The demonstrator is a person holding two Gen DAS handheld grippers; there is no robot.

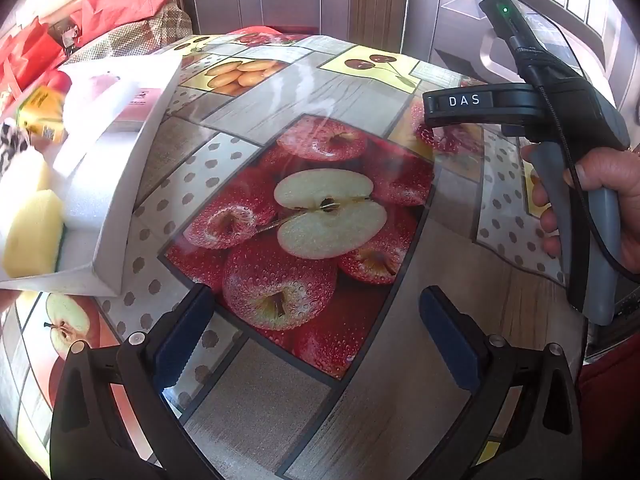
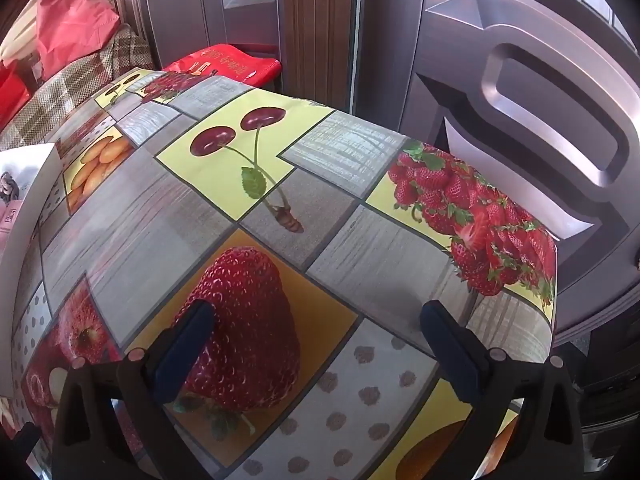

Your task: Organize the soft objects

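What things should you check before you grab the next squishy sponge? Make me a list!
1. Left gripper jaws open and holding nothing: ok.
2. Right gripper jaws open and holding nothing: ok.
3. White box on the tablecloth, open side up: ok.
4. Yellow sponge already inside the box, next to a white foam block: ok.
5. Another loose soft thing waiting on the table: cannot tell; neither view shows one.
6. Room left in the box: cannot tell; its far left part runs out of view.
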